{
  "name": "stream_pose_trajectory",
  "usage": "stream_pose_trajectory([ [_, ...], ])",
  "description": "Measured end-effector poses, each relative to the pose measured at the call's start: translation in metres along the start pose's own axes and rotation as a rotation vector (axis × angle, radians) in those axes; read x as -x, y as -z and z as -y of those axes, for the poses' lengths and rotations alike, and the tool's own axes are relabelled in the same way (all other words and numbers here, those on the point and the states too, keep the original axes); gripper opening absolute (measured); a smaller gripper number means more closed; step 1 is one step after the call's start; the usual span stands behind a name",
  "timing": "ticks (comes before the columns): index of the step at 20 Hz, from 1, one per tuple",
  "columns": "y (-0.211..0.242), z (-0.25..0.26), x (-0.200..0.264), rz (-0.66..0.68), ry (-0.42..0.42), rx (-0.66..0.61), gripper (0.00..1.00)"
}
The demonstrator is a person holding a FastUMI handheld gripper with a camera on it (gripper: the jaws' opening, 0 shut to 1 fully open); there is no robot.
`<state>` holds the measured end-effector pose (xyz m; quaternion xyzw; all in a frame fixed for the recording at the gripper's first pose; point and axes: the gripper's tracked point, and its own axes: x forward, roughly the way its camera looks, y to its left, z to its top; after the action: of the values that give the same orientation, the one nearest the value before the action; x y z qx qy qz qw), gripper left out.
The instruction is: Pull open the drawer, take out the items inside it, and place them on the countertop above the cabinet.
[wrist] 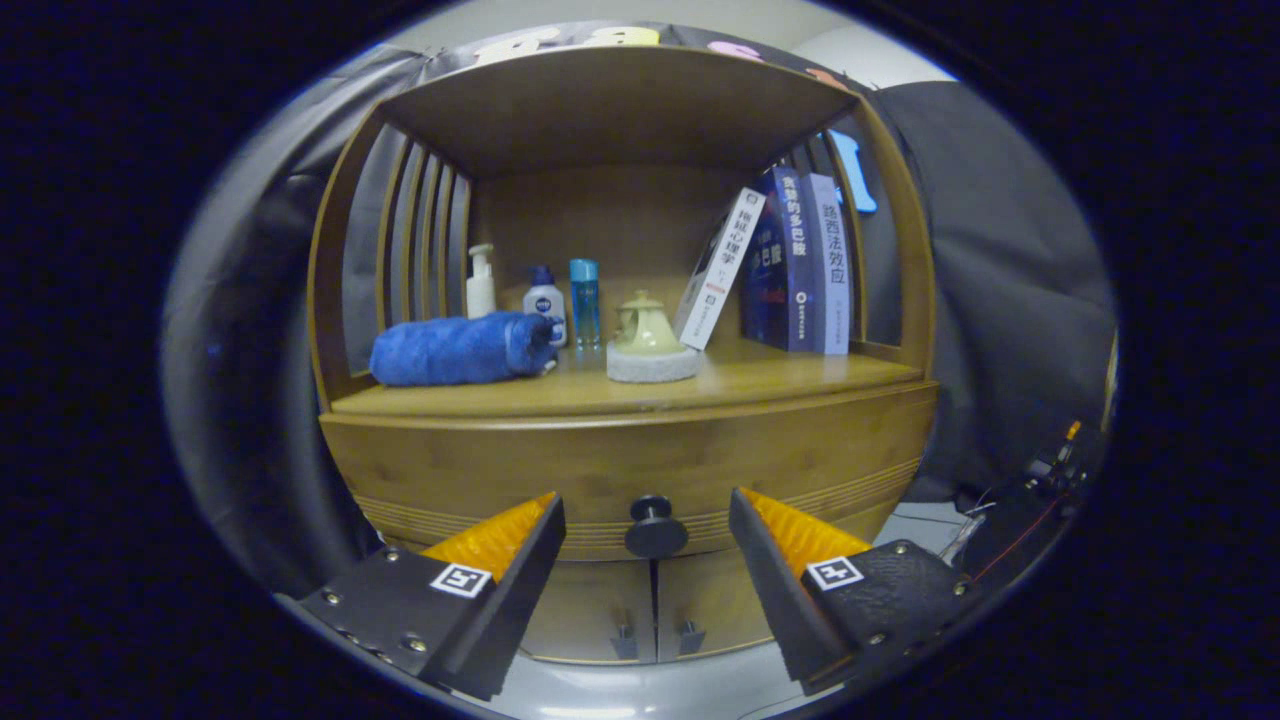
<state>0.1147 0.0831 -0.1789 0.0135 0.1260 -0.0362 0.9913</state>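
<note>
claw [647,520] open, knob [655,527] between fingers, path clear | countertop [760,375] front right free | towel [455,350], teapot [650,340] block left-centre

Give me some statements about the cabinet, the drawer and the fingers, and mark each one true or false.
1. The drawer is closed. True.
2. The gripper is shut on the drawer knob. False: the fingers are spread apart, and the knob sits in the gap between them, touched by neither.
3. A rolled blue towel lies on the countertop. True.
4. The books lie flat in a stack. False: they stand at the right end, one leaning to the right against the others.
5. The small teapot stands on a round coaster near the middle of the countertop. True.
</note>
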Motion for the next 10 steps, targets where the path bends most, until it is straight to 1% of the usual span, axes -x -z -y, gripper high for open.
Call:
stream_pose_trajectory([
  [2, -0.024, 0.001, 0.017, 0.013, -0.016, -0.039, 0.99],
  [3, -0.038, 0.007, 0.026, 0.025, -0.012, -0.044, 0.99],
  [4, -0.053, 0.008, 0.037, 0.037, -0.031, -0.044, 0.99],
  [6, -0.081, 0.013, 0.054, 0.058, -0.067, -0.017, 0.99],
  [8, -0.111, 0.023, 0.080, 0.090, -0.080, 0.034, 0.99],
  [10, -0.140, 0.026, 0.107, 0.127, -0.104, 0.048, 0.99],
])
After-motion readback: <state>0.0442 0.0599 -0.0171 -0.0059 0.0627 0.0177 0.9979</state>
